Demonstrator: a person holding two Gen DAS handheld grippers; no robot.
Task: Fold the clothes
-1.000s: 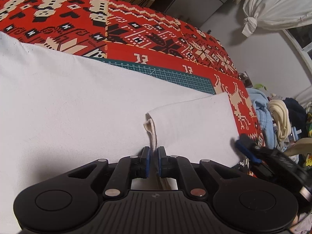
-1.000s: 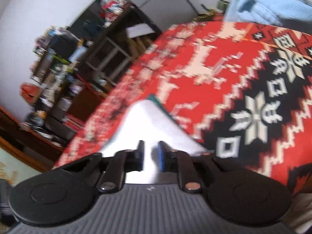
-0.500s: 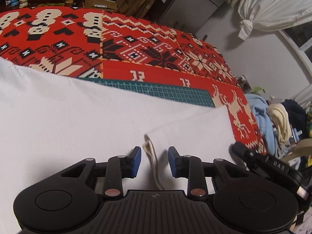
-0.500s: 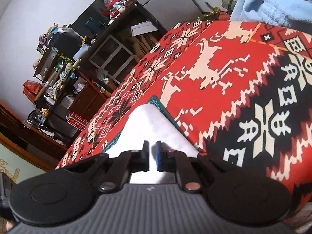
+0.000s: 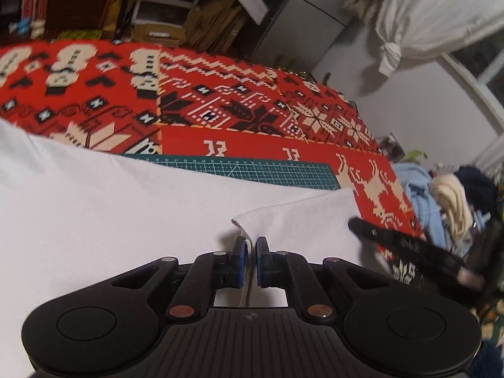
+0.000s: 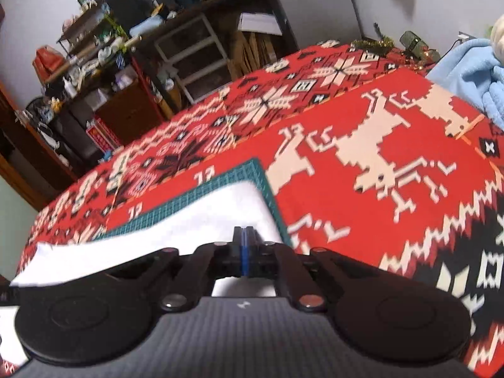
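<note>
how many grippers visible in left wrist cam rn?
2. The left gripper fills the bottom centre, its fingers closed on the white garment's folded edge. The right gripper enters from the right edge, blurred.

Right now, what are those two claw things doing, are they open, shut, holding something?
Left gripper: shut on the white garment, at its folded edge.
Right gripper: shut, over the same cloth; whether it pinches it cannot be told.

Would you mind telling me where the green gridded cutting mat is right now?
The green gridded cutting mat lies on the red patterned blanket, mostly covered by the white garment; in the left wrist view only its far strip shows.
</note>
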